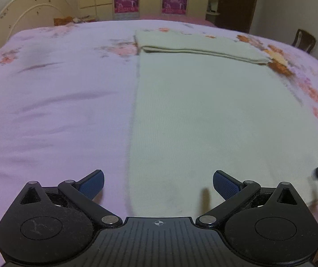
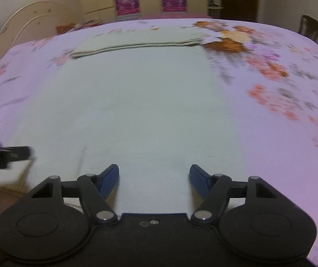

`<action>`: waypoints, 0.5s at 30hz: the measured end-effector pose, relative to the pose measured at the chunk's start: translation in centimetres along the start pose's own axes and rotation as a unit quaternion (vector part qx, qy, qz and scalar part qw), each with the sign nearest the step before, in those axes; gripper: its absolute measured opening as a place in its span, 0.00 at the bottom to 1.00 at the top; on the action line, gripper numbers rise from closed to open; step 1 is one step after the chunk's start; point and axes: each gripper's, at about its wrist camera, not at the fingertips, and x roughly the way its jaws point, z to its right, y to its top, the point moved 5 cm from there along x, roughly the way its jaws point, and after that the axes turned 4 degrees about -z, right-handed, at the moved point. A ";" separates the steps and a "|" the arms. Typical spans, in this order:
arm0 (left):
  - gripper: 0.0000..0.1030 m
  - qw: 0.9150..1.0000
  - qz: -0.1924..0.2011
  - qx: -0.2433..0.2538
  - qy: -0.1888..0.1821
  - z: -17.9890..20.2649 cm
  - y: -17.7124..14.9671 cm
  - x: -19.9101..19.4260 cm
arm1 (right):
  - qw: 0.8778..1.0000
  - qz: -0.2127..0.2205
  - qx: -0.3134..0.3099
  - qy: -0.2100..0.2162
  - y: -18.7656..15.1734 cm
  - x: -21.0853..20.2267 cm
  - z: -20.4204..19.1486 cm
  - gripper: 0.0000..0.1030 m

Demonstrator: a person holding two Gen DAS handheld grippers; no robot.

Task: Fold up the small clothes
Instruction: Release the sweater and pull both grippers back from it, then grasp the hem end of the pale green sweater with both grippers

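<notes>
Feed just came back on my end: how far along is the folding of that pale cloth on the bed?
Done: the far end of the pale cloth is folded over into a layered band. In hand: nothing; the left gripper and right gripper are both open above the near end. Left: the long near part still lies flat on the pink bedspread.

Both tools tilt downward, side by side: the left gripper (image 1: pixel 158 183) gapes wide, the right gripper (image 2: pixel 154 178) likewise apart, empty

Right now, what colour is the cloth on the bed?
Pale cream, plain, no pattern: the cloth shows best in the right wrist view.
</notes>
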 end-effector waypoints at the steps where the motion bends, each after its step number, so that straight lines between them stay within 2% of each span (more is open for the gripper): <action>1: 1.00 1.000 -0.006 0.004 0.003 -0.4 -0.3 0.1 | 1.000 0.001 0.007 -0.006 -0.1 -0.3 0.8 0.66; 5: 1.00 0.999 -0.038 -0.006 -0.001 -1.9 -2.0 0.9 | 0.999 -0.004 0.034 -0.029 -0.8 -0.8 3.6 0.64; 8: 1.00 0.999 -0.034 -0.022 -0.030 -2.2 -2.7 0.9 | 0.998 -0.014 0.054 -0.028 -1.2 -0.6 4.9 0.64; 11: 0.99 0.997 -0.031 -0.039 -0.062 -1.8 -3.0 0.7 | 0.998 -0.022 0.064 -0.012 -1.6 -0.2 4.9 0.59; 12: 0.97 0.996 -0.031 -0.046 -0.069 -1.8 -3.0 0.7 | 0.998 -0.022 0.065 -0.010 -1.6 -0.2 4.8 0.57; 14: 0.84 0.995 -0.023 -0.055 -0.078 -1.7 -2.9 0.5 | 0.998 -0.023 0.065 0.001 -1.5 -0.1 4.5 0.45; 15: 0.73 0.995 -0.020 -0.057 -0.085 -1.7 -2.8 0.5 | 0.998 -0.023 0.063 0.003 -1.4 -0.1 4.3 0.43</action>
